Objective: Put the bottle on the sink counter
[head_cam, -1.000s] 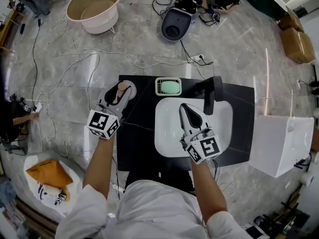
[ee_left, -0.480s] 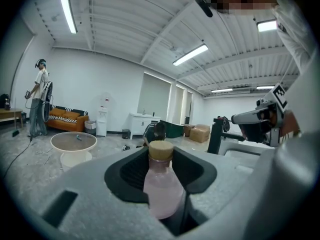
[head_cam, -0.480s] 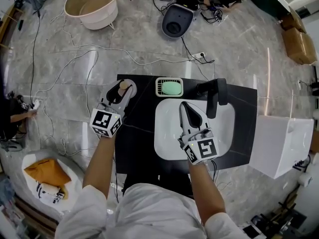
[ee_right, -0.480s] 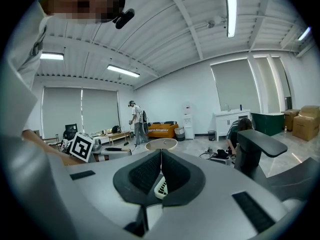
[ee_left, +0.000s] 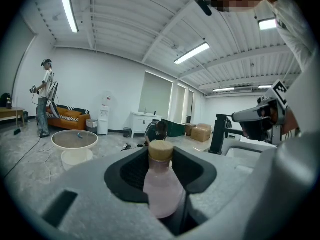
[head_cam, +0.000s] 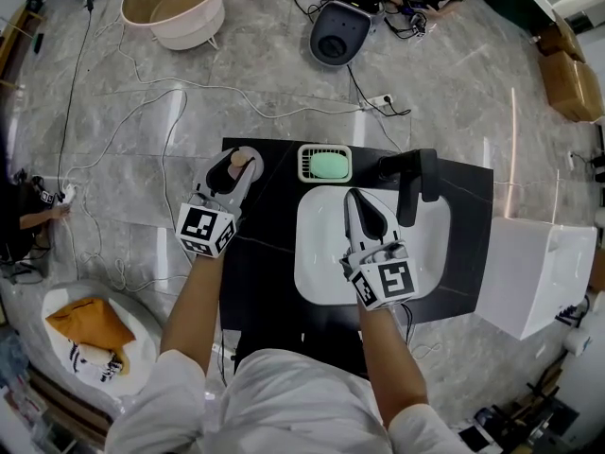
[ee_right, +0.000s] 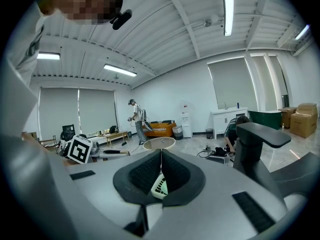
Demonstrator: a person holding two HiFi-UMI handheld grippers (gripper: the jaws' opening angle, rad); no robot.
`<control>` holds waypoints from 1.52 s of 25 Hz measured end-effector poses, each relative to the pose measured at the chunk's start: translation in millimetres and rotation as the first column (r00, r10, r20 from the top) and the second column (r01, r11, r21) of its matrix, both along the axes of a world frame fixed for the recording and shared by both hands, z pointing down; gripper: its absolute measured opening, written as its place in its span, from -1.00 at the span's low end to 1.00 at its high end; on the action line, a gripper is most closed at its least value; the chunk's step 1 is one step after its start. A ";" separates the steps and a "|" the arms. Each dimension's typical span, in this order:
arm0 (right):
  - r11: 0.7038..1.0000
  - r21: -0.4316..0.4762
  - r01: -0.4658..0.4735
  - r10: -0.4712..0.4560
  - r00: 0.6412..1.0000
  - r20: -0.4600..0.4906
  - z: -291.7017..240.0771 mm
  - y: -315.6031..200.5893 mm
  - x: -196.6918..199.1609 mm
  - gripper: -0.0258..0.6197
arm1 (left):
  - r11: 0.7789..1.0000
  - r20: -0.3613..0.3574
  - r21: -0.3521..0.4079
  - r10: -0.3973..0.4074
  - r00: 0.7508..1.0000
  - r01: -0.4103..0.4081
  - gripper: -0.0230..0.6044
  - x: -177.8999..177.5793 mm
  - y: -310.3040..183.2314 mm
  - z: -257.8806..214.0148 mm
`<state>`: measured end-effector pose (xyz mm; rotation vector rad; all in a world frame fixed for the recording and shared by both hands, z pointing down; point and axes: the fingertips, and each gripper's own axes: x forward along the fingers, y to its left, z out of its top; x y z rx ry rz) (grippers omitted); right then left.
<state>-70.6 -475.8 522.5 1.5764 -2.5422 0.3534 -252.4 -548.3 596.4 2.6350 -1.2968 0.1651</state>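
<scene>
The left gripper view is showing what the head view cannot: the jaws are clamping the pale pink body of a small bottle with a wooden cap, which is standing upright between the two dark pads. From the head view the bottle is appearing only as a round top with a tan cap, lying over the far left corner of the black sink counter; whether its base is touching the counter cannot be told. The right gripper view is showing its jaws pressed together with nothing held, and through the small hollow behind the tips a white slatted soap dish is peeping. The head view is placing that soap dish, with its green soap, at the counter's far edge, between the bottle and the black faucet.

The left gripper is reaching forward from an outstretched left arm, its marker cube facing up near the counter's left edge. The right gripper is hovering over the white basin, pointing away from the person, just beside the faucet, with its forearm crossing the counter's near edge.
</scene>
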 end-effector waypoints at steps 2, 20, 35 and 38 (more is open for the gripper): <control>1.000 -0.007 0.000 0.000 1.000 0.002 1.5 0.9 0.8 -0.87 | 1.000 -0.007 0.002 -0.001 1.000 0.001 -0.44 1.9 -0.5 -0.2; 1.000 -0.027 -0.015 0.016 1.000 0.019 6.9 4.8 2.6 -0.87 | 0.999 0.013 0.020 0.027 1.000 -0.027 -0.44 10.2 -0.6 6.8; 0.999 -0.027 -0.021 0.021 1.000 0.007 -4.0 19.2 8.8 -0.87 | 0.999 0.022 0.025 0.030 0.999 -0.030 -0.38 10.0 10.7 1.5; 1.000 -0.009 -0.024 0.024 1.000 0.005 -14.8 24.0 9.1 -0.87 | 0.999 0.040 0.035 0.022 0.999 -0.023 -0.38 -1.4 22.2 -10.0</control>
